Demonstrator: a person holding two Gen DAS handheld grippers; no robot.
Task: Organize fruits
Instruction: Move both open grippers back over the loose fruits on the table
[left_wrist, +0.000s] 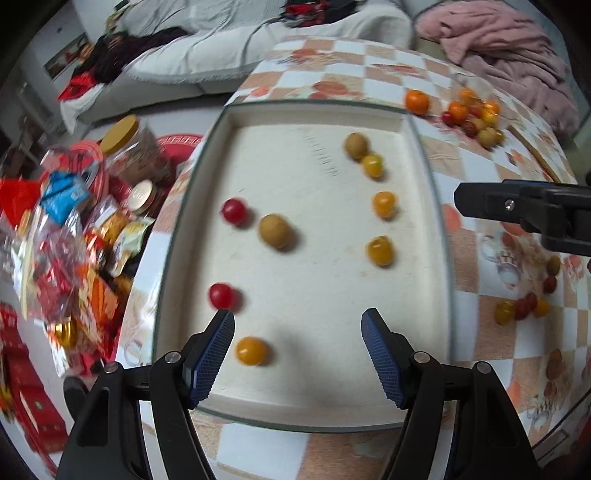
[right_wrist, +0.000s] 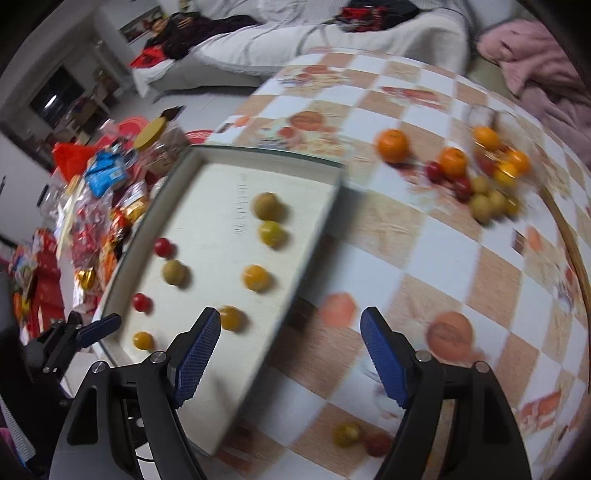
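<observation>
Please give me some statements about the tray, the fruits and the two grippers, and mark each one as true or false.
1. The left hand-held gripper is open and holds nothing. True.
2. The white tray holds only red fruits. False: it also holds yellow and brownish ones.
3. The pile of fruits with the oranges lies on the checkered tablecloth, outside the tray. True.
4. The right hand-held gripper grips an orange. False: it is open and empty.

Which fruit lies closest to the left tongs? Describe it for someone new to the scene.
Find the white tray on the checked tablecloth. At its near edge, beside the left tongs, lies a yellow-orange tomato. It sits alone; the other yellow ones line the tray's right side.
</observation>
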